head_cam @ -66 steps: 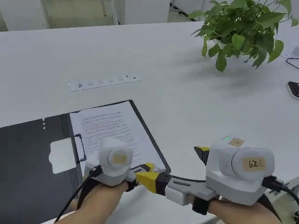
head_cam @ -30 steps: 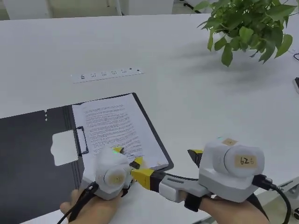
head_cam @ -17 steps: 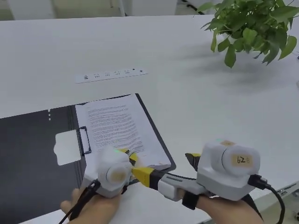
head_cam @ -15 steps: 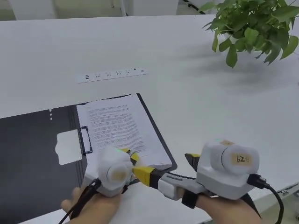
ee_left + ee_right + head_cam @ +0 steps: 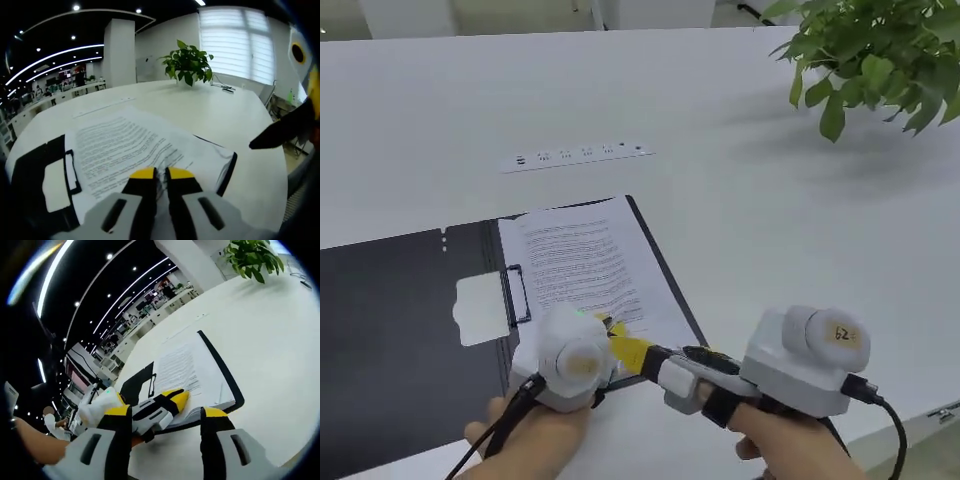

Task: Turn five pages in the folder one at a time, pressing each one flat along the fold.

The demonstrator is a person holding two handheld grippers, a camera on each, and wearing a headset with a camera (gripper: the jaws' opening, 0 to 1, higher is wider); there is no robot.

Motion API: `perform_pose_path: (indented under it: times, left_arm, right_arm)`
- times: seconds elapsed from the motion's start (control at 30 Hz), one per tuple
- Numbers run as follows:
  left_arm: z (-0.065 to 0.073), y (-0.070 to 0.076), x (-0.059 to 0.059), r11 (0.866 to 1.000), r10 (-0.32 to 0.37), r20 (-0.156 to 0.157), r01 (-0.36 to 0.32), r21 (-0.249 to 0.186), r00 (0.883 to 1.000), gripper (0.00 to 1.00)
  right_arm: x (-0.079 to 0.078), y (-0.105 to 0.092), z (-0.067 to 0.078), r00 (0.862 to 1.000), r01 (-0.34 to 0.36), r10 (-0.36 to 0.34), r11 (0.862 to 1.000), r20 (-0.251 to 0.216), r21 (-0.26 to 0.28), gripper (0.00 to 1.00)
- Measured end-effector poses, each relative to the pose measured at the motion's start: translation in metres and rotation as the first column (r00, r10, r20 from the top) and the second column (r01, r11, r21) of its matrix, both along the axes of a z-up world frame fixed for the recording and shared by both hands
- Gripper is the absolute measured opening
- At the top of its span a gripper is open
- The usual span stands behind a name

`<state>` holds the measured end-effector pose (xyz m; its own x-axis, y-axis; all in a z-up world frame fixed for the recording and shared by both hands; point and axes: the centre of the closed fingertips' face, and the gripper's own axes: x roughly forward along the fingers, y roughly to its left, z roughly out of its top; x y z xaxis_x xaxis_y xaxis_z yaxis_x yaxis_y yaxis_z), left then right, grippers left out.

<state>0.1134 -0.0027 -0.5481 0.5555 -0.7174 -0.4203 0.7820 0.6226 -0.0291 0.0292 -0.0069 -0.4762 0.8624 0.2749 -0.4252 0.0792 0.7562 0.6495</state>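
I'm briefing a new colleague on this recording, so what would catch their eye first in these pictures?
The open black folder lies on the near left of the white table, a printed page on its right half. The left gripper sits at that page's near edge, jaws close together, with the right gripper beside it, jaws wide apart. A leafy potted plant stands at the table's far right.

A small yellow label [image 5: 842,334] on the back of the right gripper [image 5: 166,415] reads "62" followed by a mark too blurred to tell, while the printed lines on the page [image 5: 582,262] are too small to read.
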Motion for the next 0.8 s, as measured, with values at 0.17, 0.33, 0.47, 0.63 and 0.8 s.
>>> perform_pose_path:
  times: [0.17,0.33,0.47,0.63,0.8]
  left_arm:
    - [-0.001,0.0,0.0,1.0,-0.009,0.005,0.009,0.005,1.0,0.06]
    - [0.0,0.0,0.0,1.0,-0.005,0.0,0.005,0.001,1.0,0.06]
    - [-0.001,0.0,0.0,1.0,-0.005,-0.001,0.005,0.001,1.0,0.06]
    - [0.0,-0.001,0.0,1.0,-0.002,-0.003,0.002,-0.003,1.0,0.06]
    - [-0.001,-0.001,0.0,1.0,-0.001,-0.005,0.001,-0.004,1.0,0.06]
  right_arm:
    - [0.004,-0.012,0.0,0.999,0.048,-0.048,0.998,0.0,0.029,0.52]
    - [0.012,-0.01,-0.006,0.997,0.078,-0.076,0.993,-0.022,0.087,0.48]
    - [0.014,-0.006,-0.017,0.995,0.091,-0.085,0.988,-0.051,0.123,0.46]
    - [0.016,-0.002,-0.027,0.991,0.117,-0.105,0.979,-0.082,0.168,0.43]
    - [0.018,0.001,-0.032,0.989,0.129,-0.112,0.974,-0.097,0.188,0.42]
